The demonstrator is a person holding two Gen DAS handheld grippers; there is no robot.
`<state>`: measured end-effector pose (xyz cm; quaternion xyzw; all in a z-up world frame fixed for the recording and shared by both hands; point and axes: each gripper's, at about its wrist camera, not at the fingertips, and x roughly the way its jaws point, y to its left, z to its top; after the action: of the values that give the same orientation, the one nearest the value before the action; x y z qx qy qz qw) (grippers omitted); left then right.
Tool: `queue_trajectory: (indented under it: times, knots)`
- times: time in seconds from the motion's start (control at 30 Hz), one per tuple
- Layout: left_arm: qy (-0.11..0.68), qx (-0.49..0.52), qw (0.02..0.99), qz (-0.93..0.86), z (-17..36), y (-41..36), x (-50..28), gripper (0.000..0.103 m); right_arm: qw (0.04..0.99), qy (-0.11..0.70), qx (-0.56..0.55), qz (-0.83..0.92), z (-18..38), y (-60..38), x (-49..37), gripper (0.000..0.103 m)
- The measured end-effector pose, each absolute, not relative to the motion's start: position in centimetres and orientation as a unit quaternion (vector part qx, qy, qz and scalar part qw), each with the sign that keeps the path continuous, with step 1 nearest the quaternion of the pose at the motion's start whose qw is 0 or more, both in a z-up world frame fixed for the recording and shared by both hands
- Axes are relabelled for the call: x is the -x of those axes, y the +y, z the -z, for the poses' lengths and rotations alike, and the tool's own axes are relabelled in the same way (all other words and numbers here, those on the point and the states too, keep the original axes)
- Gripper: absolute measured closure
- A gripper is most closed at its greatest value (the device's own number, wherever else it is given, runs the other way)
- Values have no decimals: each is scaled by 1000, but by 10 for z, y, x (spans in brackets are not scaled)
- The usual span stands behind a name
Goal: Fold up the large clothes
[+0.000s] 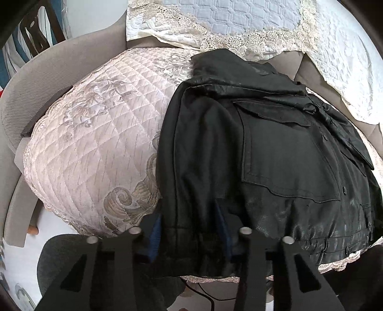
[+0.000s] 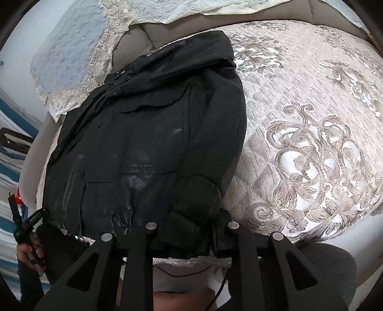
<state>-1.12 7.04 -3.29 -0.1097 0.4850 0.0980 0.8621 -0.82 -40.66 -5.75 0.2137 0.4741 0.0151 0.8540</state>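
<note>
On the quilted sofa cover (image 1: 91,148), black leather jacket (image 1: 275,148), hem pinched in jaws of left gripper (image 1: 191,229) and right gripper (image 2: 189,229).

Jacket (image 1: 275,148) on quilted cover (image 1: 95,143), lace pillow (image 1: 239,19) behind.

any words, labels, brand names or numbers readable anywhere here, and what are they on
None can be read.
Black leather jacket: no tag, logo or print shows.
Pale quilted floral cushion cover: woven pattern only, no writing.
White lace-edged quilted throw: no writing.
</note>
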Motion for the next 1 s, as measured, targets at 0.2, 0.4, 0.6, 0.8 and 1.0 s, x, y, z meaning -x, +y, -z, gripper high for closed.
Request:
queue_trajectory:
  times: [0.2,0.4,0.6,0.8,1.0]
  knots:
    - [478,148,863,-74,31,85,21,75,855,471,-217,-19,57,-407,9,85]
    - [498,133,855,-52,34,81,20,63,854,470,-222,-18,59,-408,10,85]
    - [500,118,857,-52,29,74,19,84,856,459,-236,-25,55,-410,16,90]
    - [468,223,855,-1,8,98,27,94,861,434,-260,-56,39,-414,23,94]
    - [392,301,868,43,-36,124,34,96,864,380,-316,-100,10,-427,30,95]
